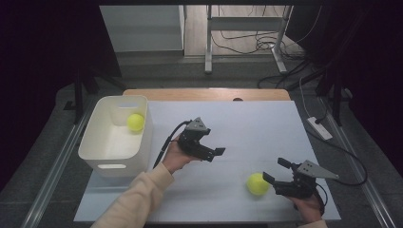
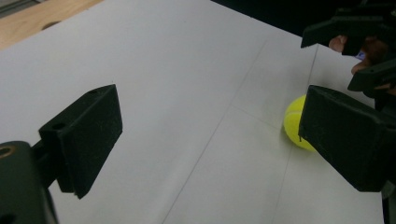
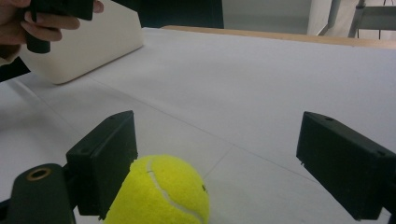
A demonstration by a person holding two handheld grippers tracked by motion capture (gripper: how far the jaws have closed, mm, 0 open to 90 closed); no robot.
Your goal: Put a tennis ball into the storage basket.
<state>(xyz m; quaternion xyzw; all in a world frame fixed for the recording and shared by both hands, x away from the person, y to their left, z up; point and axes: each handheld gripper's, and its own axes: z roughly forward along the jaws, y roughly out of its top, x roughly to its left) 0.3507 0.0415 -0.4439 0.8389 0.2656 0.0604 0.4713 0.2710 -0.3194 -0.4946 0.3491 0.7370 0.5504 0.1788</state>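
On the table (image 1: 223, 123), a ball (image 1: 257, 184) lies just before the right hand-held gripper (image 1: 274, 171).
Its jaws stand apart, the ball near the left one, not clamped. The left hand-held gripper (image 1: 215, 154) hovers mid-table, jaws apart, holding nothing. A second ball (image 1: 135, 122) sits in the white bin (image 1: 110, 164) at left.
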